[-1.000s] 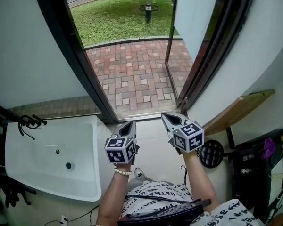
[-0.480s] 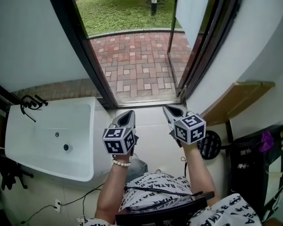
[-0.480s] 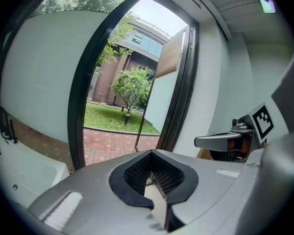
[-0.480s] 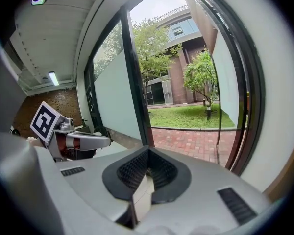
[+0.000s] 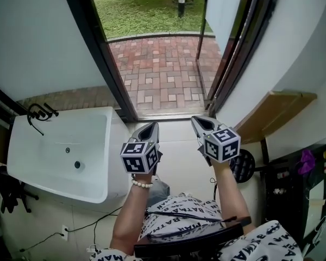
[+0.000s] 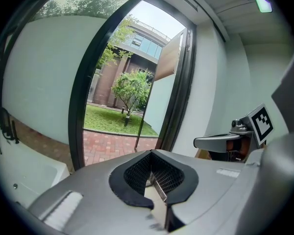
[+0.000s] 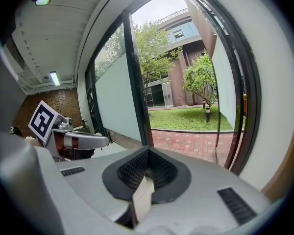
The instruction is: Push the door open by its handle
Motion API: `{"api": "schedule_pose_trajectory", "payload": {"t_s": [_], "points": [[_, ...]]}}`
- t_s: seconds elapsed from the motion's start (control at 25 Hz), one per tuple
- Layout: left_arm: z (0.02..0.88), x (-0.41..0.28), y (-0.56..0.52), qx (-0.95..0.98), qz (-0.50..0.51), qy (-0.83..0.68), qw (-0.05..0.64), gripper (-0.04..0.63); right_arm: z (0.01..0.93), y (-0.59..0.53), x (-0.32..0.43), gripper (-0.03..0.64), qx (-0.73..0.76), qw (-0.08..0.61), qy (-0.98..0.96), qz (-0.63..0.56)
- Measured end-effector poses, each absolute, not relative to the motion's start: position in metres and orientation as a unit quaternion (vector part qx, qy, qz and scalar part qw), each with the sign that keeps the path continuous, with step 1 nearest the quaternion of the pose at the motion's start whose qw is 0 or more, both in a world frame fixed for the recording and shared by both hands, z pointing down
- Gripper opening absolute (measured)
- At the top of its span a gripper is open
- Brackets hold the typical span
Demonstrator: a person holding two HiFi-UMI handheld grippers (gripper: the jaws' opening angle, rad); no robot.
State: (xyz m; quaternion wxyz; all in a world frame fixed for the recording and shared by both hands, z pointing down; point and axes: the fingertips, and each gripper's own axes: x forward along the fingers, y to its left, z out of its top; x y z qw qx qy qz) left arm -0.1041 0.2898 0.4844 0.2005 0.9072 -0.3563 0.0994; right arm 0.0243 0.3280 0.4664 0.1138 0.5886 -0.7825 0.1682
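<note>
My left gripper [image 5: 147,130] and right gripper [image 5: 199,123] hover side by side, apart from each other, just inside the doorway above the pale floor, each with its jaws closed together and nothing between them. The door [image 5: 224,11] stands swung outward at the right of the opening, well ahead of both tools and touched by neither; I cannot make out its handle. Through the opening I see brick paving [image 5: 158,69] and then lawn [image 5: 141,10], and a white sink [image 5: 95,162] sits against the wall just left of my left gripper.
</note>
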Motion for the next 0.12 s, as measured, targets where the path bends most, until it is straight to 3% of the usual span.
{"api": "schedule_pose_trajectory", "payload": {"t_s": [0.12], "points": [[0.4809,-0.1068,0.2905,0.908,0.097,-0.357,0.199,-0.009,0.4640,0.3294,0.0213,0.004,0.588,0.111,-0.783,0.168]]}}
